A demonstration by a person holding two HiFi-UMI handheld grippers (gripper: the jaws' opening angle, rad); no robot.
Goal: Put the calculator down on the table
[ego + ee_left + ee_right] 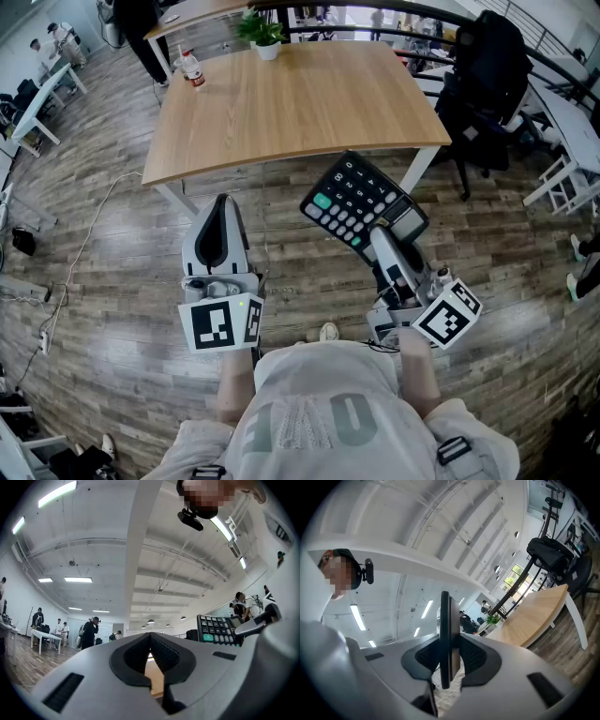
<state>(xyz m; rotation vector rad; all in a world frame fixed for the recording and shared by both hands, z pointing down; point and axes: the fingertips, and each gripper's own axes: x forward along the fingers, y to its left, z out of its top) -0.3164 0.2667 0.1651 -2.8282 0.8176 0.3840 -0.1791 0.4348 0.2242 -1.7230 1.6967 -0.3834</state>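
Observation:
A black calculator [361, 203] with a green key is held in the air in front of the wooden table [291, 94], short of its near edge. My right gripper [386, 236] is shut on its lower end; in the right gripper view the calculator [445, 634] shows edge-on between the pads. My left gripper [218, 225] hangs left of it, jaws shut with nothing between them. From the left gripper view the calculator [216, 630] shows at the right, and the left gripper [151, 656] has its pads together.
On the table's far side stand a small potted plant [262, 36] and a bottle [192, 69]. A black office chair [487, 84] stands at the table's right. White desks [42, 94] and people are at the far left. Wood-plank floor lies below.

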